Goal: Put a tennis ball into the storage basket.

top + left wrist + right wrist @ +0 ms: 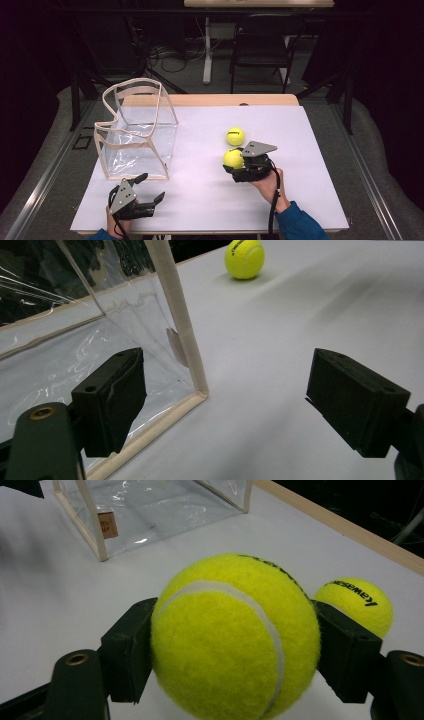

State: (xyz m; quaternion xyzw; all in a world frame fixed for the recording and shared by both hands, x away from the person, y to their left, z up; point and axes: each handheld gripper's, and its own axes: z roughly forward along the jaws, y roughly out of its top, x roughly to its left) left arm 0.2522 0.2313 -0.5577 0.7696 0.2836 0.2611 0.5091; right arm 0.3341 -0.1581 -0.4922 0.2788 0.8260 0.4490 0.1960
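With the clear bag (pixel 136 131) standing open-topped as my landmark, I keep my left gripper (pixel 149 188) spread empty at its near corner while my right gripper (pixel 239 161) clamps the tennis ball (pixel 232 158) well right of it, which I judge needs lifting clear above the rim, avoiding the second ball (pixel 235 135).

We are counting two yellow tennis balls (pixel 235 136) (pixel 233 158), one clear bag (pixel 136 131), two grippers (pixel 147 188) (pixel 234 161) and one bench (pixel 210 195).

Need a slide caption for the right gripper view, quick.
Right gripper clamps a yellow tennis ball; second ball behind, clear bag beyond.
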